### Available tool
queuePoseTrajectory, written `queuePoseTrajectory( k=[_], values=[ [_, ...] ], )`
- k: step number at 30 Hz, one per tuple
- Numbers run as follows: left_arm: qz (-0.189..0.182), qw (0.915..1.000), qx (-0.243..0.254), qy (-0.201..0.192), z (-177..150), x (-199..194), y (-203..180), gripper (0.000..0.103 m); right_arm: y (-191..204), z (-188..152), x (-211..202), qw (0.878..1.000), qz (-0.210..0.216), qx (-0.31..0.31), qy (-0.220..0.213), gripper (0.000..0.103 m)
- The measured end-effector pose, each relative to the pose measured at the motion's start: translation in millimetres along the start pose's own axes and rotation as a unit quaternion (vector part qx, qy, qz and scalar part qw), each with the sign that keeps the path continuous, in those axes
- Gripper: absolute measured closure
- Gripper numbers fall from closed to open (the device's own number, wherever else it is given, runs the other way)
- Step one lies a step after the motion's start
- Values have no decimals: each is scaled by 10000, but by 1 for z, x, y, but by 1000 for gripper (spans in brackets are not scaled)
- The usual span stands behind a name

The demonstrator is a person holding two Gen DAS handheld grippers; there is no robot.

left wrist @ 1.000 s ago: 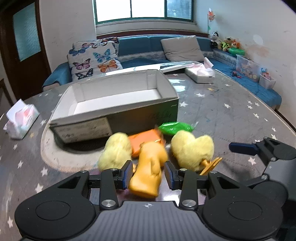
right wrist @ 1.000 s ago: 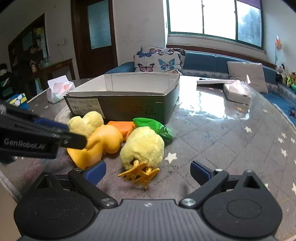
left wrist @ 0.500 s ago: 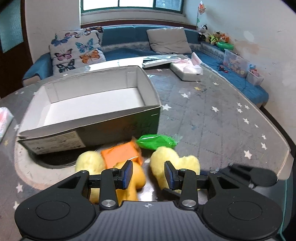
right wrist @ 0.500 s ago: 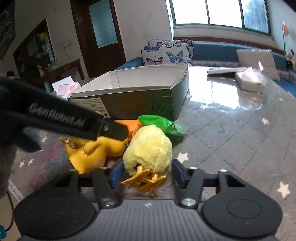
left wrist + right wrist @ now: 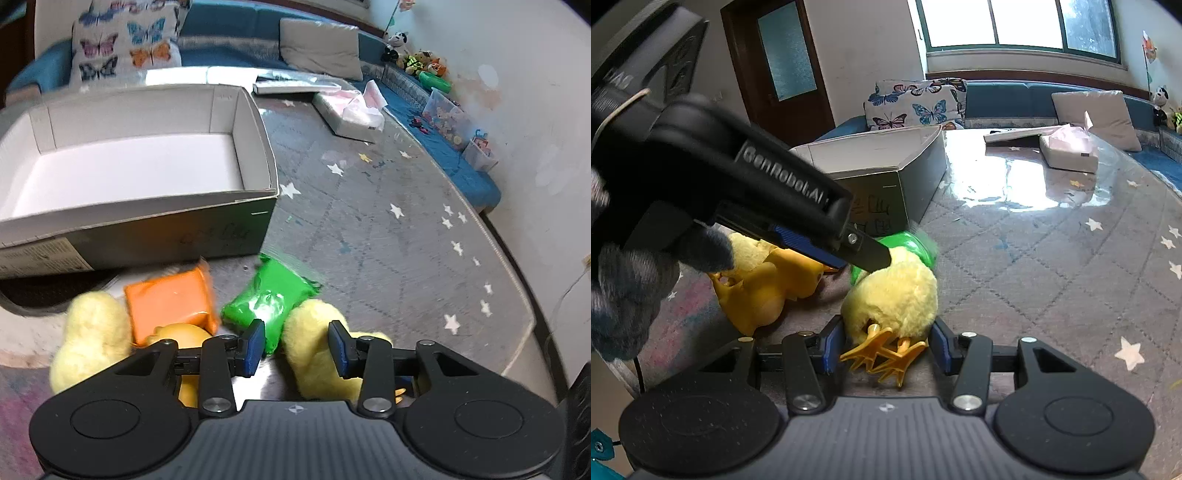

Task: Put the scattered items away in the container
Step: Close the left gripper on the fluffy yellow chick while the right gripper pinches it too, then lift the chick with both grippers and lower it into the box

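Note:
An empty cardboard box [image 5: 258, 147] stands on the table; it also shows in the right wrist view [image 5: 916, 177]. In front of it lie a green packet [image 5: 269, 299], an orange packet [image 5: 166, 302], an orange rubber duck [image 5: 764, 291] and a second yellow plush [image 5: 88, 332]. My right gripper [image 5: 886, 347] is shut on a yellow plush chick [image 5: 897, 299] with orange feet. My left gripper [image 5: 297, 345] is open just above the chick [image 5: 314, 343] and green packet; its finger [image 5: 864, 254] touches the chick's top.
A tissue pack [image 5: 351, 110] and a flat silver box [image 5: 295, 83] lie at the table's far side. The table edge [image 5: 517, 266] curves on the right. A blue sofa with cushions stands behind.
My left gripper has let go of the orange duck, lifted and swung right over the green packet and chick. My right gripper has closed on the chick.

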State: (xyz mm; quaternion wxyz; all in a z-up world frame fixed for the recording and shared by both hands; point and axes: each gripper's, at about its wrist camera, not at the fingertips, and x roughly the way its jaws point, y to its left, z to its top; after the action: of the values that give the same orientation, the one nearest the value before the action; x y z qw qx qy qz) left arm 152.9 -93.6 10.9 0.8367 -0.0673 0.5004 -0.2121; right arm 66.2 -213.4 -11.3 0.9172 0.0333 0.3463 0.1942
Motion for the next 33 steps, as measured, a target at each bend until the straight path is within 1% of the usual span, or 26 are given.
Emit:
queuePoseTrajectory(
  k=[2, 5, 7, 9, 11, 14, 17, 19, 21, 26, 29, 30, 33],
  values=[
    [-95, 9998, -126, 73, 4, 3, 1, 62, 1, 0, 1, 10000, -16, -66, -1, 54],
    [-90, 9996, -198, 178, 6, 8, 1, 62, 3, 2, 4, 9998, -56, -178, -3, 54],
    [-76, 9997, -183, 175, 7, 10, -1, 61, 3, 1, 5, 9997, -67, -213, -4, 54],
    [-78, 9995, -239, 197, 8, 13, -1, 61, 2, 2, 5, 9998, -45, -185, 0, 54],
    [-70, 9993, -295, 206, 9, 15, -1, 61, 2, 3, 4, 9998, -47, -181, -6, 51],
    [-29, 9995, -242, 186, 10, 16, -2, 61, -1, 7, 2, 9999, -45, -127, -68, 51],
    [-83, 9992, -333, 214, 9, 16, 0, 61, -6, 12, 1, 10000, 34, -8, -89, 48],
    [-188, 9984, -456, 291, 8, 17, 3, 61, -9, 14, 3, 9999, 101, 80, -90, 49],
    [-310, 9971, -593, 353, 7, 18, 6, 61, -9, 14, 5, 9999, 133, 90, -49, 52],
    [-495, 9935, -917, 454, 4, 26, 14, 58, -6, 12, 6, 9999, 104, 57, 3, 53],
    [-557, 9929, -951, 457, 2, 27, 15, 58, -3, 11, 4, 10000, 59, -5, 23, 53],
    [-558, 9928, -963, 441, 1, 26, 16, 59, -3, 11, 3, 10000, 56, -3, 24, 53],
    [-481, 9947, -845, 340, -1, 23, 12, 60, -2, 10, 2, 10000, 50, -8, 58, 52]
  ],
)
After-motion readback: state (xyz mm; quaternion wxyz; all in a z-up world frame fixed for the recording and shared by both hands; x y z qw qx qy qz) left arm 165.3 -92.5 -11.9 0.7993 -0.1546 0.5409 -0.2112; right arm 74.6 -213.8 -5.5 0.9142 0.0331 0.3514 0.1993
